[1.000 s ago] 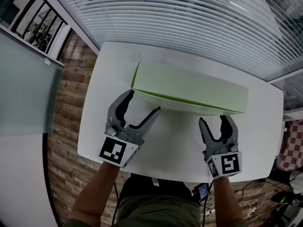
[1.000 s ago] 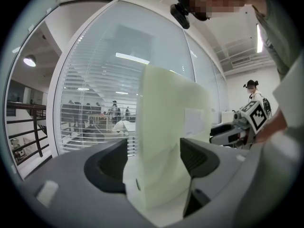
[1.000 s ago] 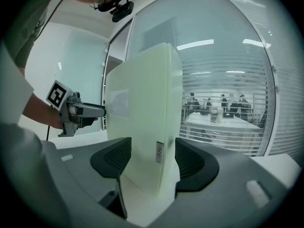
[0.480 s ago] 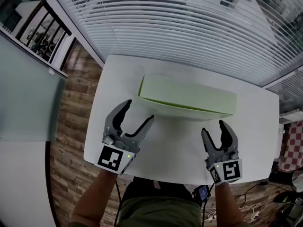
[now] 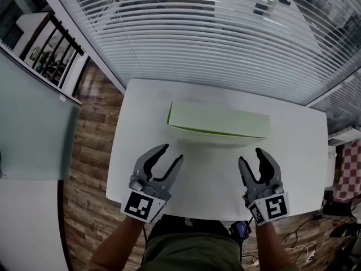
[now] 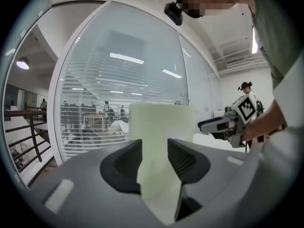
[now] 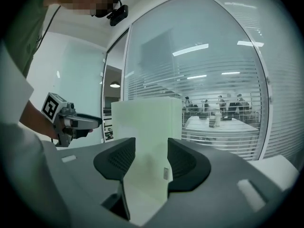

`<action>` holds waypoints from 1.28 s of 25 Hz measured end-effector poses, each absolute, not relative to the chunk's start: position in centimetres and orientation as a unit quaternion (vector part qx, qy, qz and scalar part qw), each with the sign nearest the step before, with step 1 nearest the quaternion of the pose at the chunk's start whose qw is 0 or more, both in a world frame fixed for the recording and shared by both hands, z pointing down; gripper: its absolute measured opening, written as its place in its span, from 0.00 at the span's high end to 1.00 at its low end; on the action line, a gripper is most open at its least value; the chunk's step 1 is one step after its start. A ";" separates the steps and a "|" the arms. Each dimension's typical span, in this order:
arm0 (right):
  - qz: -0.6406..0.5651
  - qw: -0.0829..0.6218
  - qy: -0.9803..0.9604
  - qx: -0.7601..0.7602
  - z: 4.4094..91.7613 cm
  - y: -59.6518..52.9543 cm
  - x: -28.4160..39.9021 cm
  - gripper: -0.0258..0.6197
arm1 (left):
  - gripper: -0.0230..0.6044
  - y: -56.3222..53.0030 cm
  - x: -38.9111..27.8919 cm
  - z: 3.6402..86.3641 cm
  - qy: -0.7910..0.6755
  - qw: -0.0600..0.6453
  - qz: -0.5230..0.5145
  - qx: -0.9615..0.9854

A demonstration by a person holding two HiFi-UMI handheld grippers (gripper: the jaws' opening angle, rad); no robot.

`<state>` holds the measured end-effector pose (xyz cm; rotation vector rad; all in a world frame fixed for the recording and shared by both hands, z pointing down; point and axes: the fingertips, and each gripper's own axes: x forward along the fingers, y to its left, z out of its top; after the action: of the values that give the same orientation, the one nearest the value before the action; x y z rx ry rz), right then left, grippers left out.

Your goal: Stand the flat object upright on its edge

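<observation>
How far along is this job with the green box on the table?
It looks done: the pale green flat rectangular box stands on its long edge on the white table, unsupported. Nothing is in hand: the left tool and right tool sit short of it, jaws just partly closing on nothing. Nothing visible remains.

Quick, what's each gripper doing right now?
Left gripper: open, nothing between its jaws, which have just been closing partway.
Right gripper: open, nothing between its jaws, which have just been closing slightly.

left tool (image 6: 154, 152): jaws apart, just been closing, gripping nothing | pale green board (image 6: 161, 120): upright, seen through the gap, beyond the pads | right tool (image 6: 209, 125): hand-held, right of board | glass wall (image 6: 95, 94): blinds behind
</observation>
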<state>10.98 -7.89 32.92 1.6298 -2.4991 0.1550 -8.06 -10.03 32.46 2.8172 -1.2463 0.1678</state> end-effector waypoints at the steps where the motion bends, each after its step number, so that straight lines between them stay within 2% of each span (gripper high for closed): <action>1: 0.054 0.074 -0.833 0.546 32.7 -7.8 11.0 0.63 | 0.71 -9.9 -7.9 32.5 -0.400 0.031 0.057 0.914; 7: 0.055 0.067 -0.831 0.550 31.6 -7.0 10.6 0.72 | 0.84 -9.3 -8.4 31.4 -0.384 0.029 0.060 0.921; 13: 0.047 0.062 -0.832 0.549 29.6 -6.4 10.1 0.82 | 0.91 -9.1 -9.2 29.3 -0.373 0.025 0.061 0.926; 21: 0.038 0.053 -0.846 0.530 27.6 -5.7 7.4 0.92 | 0.95 -9.1 -10.7 27.5 -0.369 0.020 0.051 0.928; 32: 0.060 0.047 -0.862 0.501 27.3 -5.2 3.6 0.94 | 0.96 -8.9 -10.3 27.7 -0.341 0.023 0.052 0.939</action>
<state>3.60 -5.22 27.26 1.5287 -2.6291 0.1820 -10.32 -8.94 27.66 2.9057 -1.0543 0.1599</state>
